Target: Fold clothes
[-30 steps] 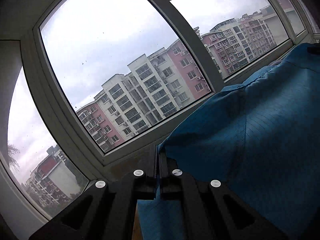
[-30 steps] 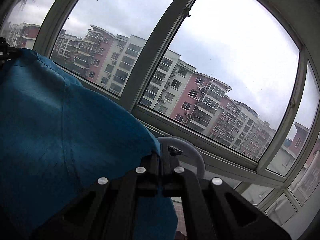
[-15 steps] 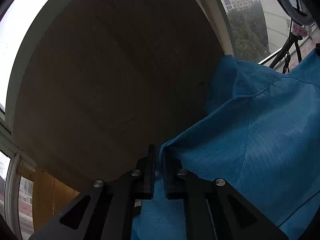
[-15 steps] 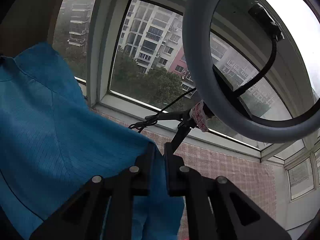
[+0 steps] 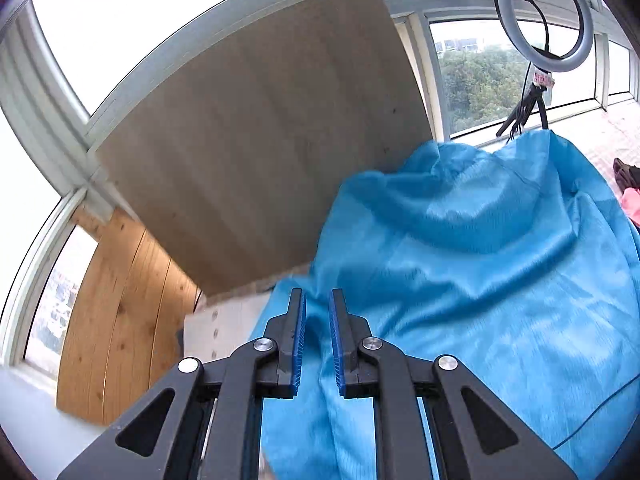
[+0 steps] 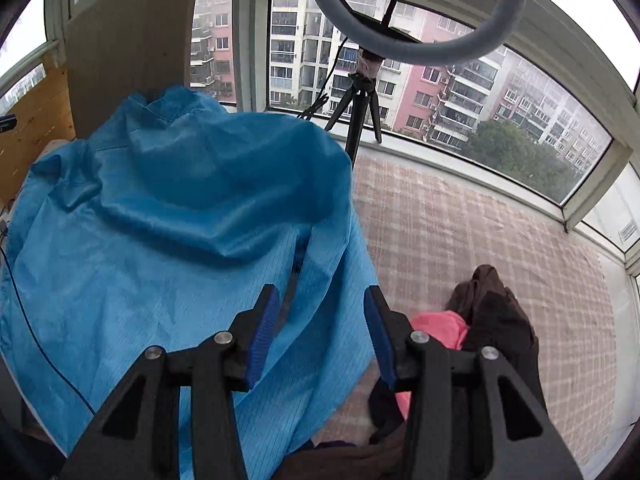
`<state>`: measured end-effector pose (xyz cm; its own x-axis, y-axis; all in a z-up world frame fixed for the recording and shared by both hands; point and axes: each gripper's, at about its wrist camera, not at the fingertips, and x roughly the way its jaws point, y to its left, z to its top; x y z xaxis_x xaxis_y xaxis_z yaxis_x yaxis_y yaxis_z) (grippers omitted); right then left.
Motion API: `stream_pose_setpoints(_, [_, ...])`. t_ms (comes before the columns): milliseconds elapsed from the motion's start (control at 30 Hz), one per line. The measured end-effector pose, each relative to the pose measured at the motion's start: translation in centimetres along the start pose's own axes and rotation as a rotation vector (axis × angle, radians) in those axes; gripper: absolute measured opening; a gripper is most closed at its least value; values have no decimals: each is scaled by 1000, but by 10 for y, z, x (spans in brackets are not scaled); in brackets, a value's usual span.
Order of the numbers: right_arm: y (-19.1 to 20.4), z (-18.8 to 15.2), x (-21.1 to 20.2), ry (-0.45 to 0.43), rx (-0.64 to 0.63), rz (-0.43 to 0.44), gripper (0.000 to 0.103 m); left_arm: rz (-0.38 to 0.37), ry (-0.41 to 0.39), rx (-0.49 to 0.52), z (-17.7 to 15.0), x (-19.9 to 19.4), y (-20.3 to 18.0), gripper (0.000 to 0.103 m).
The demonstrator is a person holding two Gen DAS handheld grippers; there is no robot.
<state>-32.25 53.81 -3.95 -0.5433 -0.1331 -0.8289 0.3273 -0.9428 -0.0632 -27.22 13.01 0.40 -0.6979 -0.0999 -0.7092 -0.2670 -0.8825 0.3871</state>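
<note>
Blue cloth of the garment [image 5: 480,280] billows over the checked surface [image 6: 480,240], spreading to the right of our left gripper [image 5: 318,344] and to the left of our right gripper [image 6: 318,332], so it lies between our two hands with its length running away toward the window. Both sets of jaws are opening: fabric sits in each gap, but the pads no longer press it. Neither hand is clearly nearer, so we judge the next grasp could go to either side edge.
</note>
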Motion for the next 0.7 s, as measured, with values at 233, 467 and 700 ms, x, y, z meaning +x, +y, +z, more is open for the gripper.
stream_pose_setpoints(233, [22, -97, -13, 123, 60, 150, 43, 35, 258, -142, -153, -39, 18, 17])
stream_pose_setpoints(467, [48, -163, -2, 227, 182, 162, 44, -141, 414, -170, -267, 2, -15, 19])
stream_pose_setpoints(700, [79, -193, -10, 237, 241, 119, 55, -201, 465, -319, -292, 62, 22, 36])
